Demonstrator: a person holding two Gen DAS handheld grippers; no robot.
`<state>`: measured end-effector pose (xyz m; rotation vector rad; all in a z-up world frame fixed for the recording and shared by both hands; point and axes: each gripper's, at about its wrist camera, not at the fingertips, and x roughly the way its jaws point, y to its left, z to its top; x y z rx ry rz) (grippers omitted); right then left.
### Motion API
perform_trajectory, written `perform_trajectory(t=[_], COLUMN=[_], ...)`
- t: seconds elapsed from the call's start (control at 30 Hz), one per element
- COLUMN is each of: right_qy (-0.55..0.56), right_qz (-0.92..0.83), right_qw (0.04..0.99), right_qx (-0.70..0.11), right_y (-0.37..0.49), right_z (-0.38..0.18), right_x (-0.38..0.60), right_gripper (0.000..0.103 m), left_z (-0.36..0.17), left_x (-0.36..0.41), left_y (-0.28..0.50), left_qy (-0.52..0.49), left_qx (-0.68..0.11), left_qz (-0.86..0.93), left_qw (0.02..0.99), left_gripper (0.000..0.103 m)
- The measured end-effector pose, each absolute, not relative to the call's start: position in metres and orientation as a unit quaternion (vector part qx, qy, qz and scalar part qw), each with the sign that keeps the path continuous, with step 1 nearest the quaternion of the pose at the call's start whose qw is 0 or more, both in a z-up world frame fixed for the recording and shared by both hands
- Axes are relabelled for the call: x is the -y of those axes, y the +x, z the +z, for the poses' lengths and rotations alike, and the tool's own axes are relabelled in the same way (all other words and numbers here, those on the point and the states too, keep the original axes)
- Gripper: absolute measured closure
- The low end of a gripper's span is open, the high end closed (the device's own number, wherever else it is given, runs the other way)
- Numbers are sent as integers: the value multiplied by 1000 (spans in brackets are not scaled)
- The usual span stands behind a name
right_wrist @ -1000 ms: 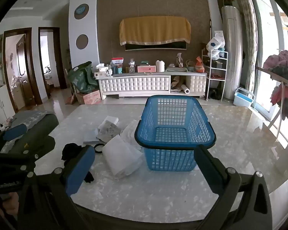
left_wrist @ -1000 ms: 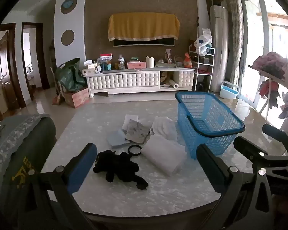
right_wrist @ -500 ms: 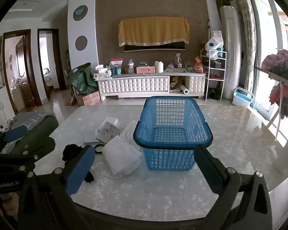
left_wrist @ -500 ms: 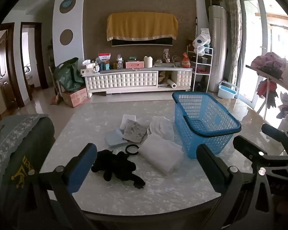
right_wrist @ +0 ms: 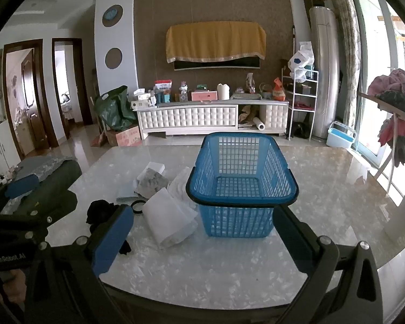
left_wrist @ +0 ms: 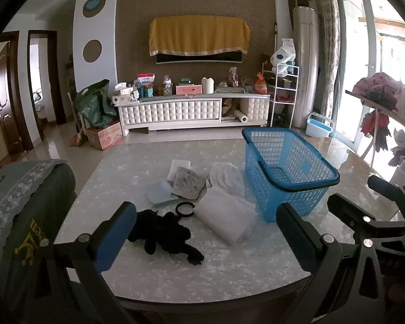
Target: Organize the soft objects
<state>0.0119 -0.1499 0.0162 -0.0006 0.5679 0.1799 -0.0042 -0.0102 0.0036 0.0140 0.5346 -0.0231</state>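
While both grippers hang at the near edge of the marble-patterned desk [left_wrist: 159, 275] with fingers spread wide and holding nothing, the soft things lie in a loose cluster left of the blue basket [right_wrist: 241, 186]. The basket is a plastic mesh one with a dark rim, standing upright and empty. Touching its near left corner is the largest soft piece, a folded white cloth [left_wrist: 225, 220]; behind it sits a ruffled white cloth [left_wrist: 226, 175], also against the basket wall. Nearest the left gripper [left_wrist: 199, 232] sprawls a black plush toy [left_wrist: 164, 232], its limbs splayed. Farther back are a grey mottled pad [left_wrist: 188, 182], overlapping a pale blue folded cloth [left_wrist: 158, 193] and a white pad [left_wrist: 178, 168]. A small black ring [left_wrist: 184, 209] lies between toy and white cloth. The right gripper [right_wrist: 202, 237] faces the basket head-on; a grey-green chair back [left_wrist: 27, 216] rises at the desk's left.
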Motion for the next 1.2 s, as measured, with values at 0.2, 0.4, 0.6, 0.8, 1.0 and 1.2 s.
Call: perform_trajectory(t=[0.2, 0.4, 0.6, 0.8, 1.0, 1.2], right_qy=[-1, -1, -1, -1, -2, -1], right_qz=[89, 88, 87, 87, 87, 87], right_qw=[956, 955, 956, 955, 955, 955], right_qx=[-281, -283, -282, -283, -283, -283], right_y=[11, 12, 12, 12, 11, 11], right_z=[16, 15, 15, 15, 14, 14], right_x=[149, 149, 148, 149, 149, 149], right_gripper=[0, 0, 0, 0, 0, 0], left_z=[2, -2, -2, -3, -3, -4], left_x=[7, 4, 5, 5, 5, 5], left_y=[-2, 0, 1, 1, 1, 1], left_qy=[4, 4, 5, 6, 6, 6], left_qx=[-267, -269, -269, -270, -269, -269], left_qz=[-13, -15, -15, -15, -15, -16], left_qw=[964, 963, 963, 963, 963, 963], left_gripper=[0, 0, 0, 0, 0, 0])
